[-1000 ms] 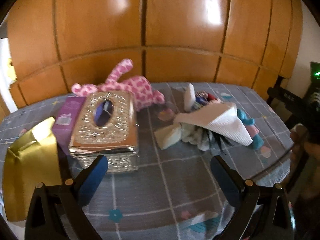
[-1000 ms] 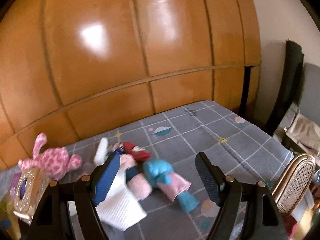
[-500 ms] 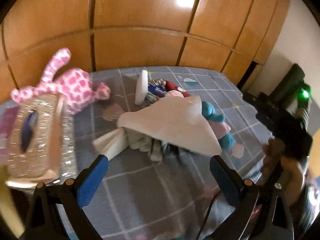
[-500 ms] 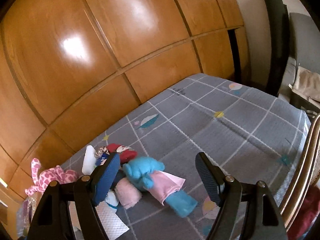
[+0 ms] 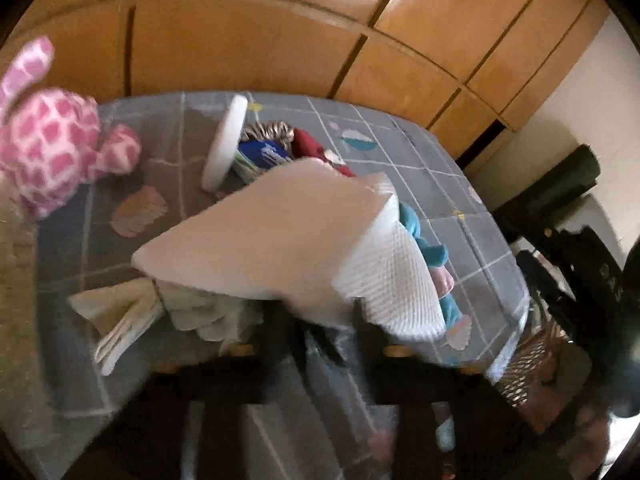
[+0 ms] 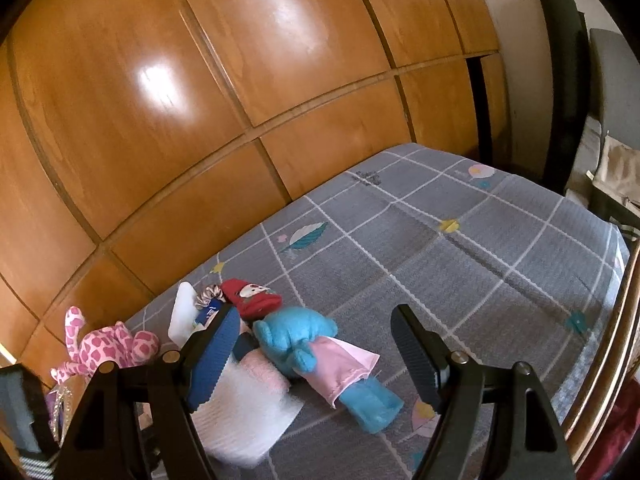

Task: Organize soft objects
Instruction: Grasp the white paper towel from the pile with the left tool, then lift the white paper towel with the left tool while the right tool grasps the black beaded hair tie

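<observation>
White, limp paper towel (image 5: 304, 236), lower centre: left gripper (image 5: 324, 332) has just closed, pinching its near edge; right gripper (image 6: 316, 356) open.

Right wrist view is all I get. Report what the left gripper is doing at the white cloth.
Observer: The left gripper has its fingers shut together at the near edge of the white cloth. Blur hides whether the cloth is actually pinched.
Operator: Tell me what my own finger is hiding beside that cloth.
Observer: A small pile of cream folded cloths sticks out from under the white cloth's left corner and lies on the grey checked cover.
</observation>
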{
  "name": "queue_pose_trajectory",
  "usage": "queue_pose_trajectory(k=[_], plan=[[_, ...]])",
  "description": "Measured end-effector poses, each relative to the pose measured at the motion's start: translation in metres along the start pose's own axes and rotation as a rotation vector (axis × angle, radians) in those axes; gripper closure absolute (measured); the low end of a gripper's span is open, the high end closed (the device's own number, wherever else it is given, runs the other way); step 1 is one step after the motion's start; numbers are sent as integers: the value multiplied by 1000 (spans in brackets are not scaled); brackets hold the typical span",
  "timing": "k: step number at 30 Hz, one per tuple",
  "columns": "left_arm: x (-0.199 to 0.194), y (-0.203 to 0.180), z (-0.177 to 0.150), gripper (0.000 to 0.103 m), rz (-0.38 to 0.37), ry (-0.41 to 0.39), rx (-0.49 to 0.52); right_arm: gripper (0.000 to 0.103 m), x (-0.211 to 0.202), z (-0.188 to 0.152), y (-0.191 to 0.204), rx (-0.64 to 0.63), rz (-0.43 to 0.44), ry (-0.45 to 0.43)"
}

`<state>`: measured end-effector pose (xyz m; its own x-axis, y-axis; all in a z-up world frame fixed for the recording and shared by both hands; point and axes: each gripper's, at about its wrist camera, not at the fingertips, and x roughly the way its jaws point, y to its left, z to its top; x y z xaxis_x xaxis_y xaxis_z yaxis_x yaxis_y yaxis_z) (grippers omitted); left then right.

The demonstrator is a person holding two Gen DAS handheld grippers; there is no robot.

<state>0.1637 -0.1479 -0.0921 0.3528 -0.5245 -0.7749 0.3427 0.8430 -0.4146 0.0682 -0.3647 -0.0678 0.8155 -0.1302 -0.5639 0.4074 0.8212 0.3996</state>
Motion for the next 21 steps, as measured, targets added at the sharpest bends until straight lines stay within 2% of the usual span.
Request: queue_pose_trajectory(k=[2, 5, 10, 12, 17, 21], plan=[[-10, 7, 3, 98, -36, -32, -25, 24, 0, 0, 0, 2, -2, 0], [-34, 9, 3, 99, -39, -100, 5, 24, 1, 0, 0, 5, -6, 1], [-58, 10, -6, 99, -33, -127, 60, 24, 1, 0, 1, -7, -11, -1], [-64, 12, -17, 99, -40, -117, 72, 24, 0, 0, 1, -7, -12, 0], [-75, 13, -53, 99, 1, -104, 137, 24, 0, 0, 1, -12, -11, 1], [-71, 18, -78, 99, 11, -56, 156, 24, 0, -1, 3, -23, -7, 5]])
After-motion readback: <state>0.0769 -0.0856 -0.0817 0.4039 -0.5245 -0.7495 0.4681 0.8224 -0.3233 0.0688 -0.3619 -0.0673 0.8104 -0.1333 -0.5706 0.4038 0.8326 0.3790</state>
